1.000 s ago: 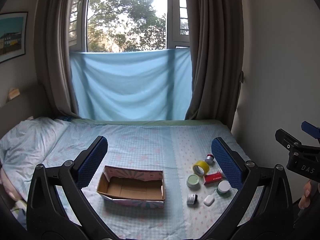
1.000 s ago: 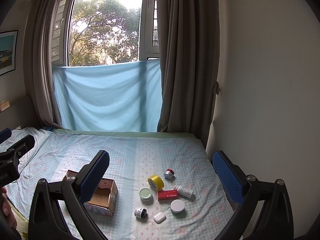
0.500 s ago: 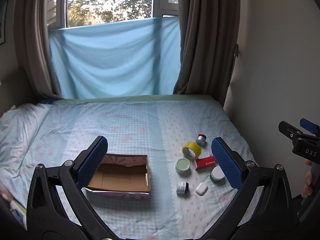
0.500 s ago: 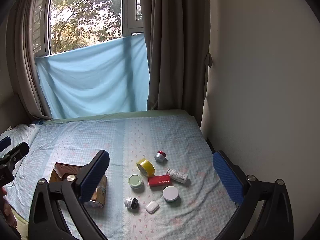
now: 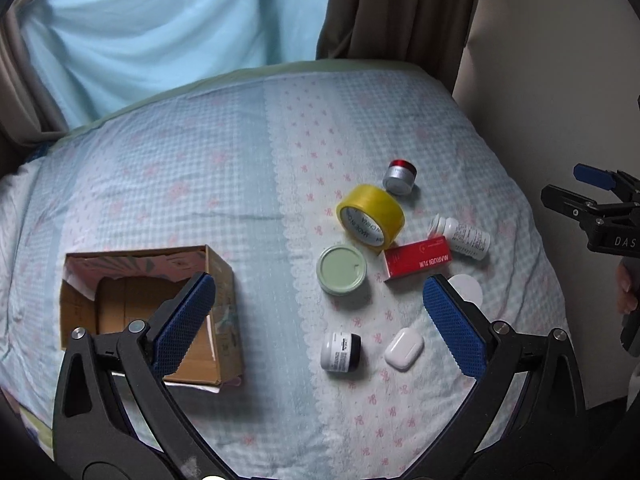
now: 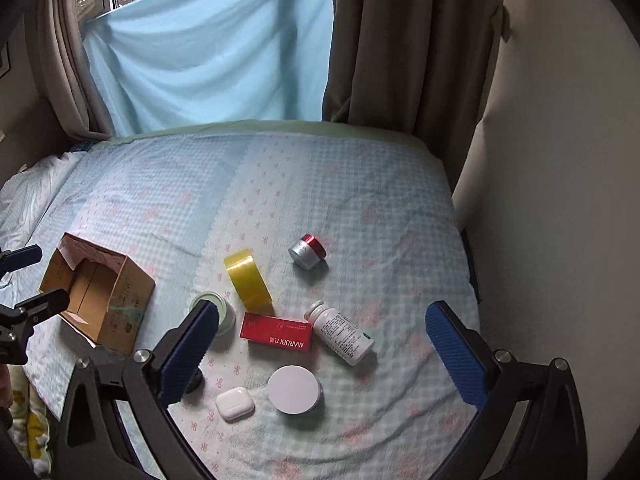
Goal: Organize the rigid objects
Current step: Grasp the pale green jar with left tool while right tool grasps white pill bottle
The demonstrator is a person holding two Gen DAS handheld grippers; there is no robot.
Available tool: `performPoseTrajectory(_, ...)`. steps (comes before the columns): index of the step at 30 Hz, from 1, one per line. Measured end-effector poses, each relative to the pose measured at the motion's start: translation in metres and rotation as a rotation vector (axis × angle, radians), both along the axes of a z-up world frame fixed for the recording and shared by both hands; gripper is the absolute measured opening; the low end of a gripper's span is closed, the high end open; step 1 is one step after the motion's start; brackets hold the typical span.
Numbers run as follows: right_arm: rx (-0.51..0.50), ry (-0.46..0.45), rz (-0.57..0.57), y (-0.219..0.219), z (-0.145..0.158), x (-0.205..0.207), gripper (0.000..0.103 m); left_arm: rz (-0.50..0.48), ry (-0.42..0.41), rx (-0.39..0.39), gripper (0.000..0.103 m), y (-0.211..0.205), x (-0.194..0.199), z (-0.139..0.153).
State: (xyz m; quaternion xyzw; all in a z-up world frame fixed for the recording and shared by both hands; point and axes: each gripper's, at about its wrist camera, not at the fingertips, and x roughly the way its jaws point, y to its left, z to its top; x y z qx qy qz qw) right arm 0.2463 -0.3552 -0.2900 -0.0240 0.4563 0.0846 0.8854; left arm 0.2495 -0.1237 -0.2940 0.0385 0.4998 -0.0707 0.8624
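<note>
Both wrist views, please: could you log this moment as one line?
left claw: open, empty | right claw: open, empty | box: empty | items: loose on bed

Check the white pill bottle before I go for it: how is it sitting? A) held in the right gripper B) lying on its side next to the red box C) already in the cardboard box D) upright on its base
B: the white pill bottle lies on its side on the bedsheet beside the red box, outside the cardboard box.
</note>
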Motion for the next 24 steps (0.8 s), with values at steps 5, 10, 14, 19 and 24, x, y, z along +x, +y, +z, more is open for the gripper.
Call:
performPoseTrajectory(5,-0.077,0.134,0.075,-0.019,-0.071,0.04,0.103,-0.019,0.119,0.044,0.103,-0.015,0.034,-0.076)
performPoseTrajectory(10,-0.162,0.238,0.234,-0.027,-0.131,0.068,0.103,-0.034,0.201,0.047,0.103,-0.022,0.061,-0.143)
performPoseTrajectory(14,-0.216,0.293,0.392,-0.021,-0.172,0.079,0.103,-0.067,0.242,0.09,0.102,-0.034,0.073,-0.186)
performPoseTrajectory(19,-0.302,0.34,0.537,-0.004,-0.204,0.087,0.091,-0.111,0.268,0.106,0.101,-0.047,0.084,-0.217)
performPoseTrajectory(24,-0.347,0.394,0.629,0.015,-0.224,0.097,0.069,-0.149,0.292,0.122,0.082,-0.055,0.095,-0.235)
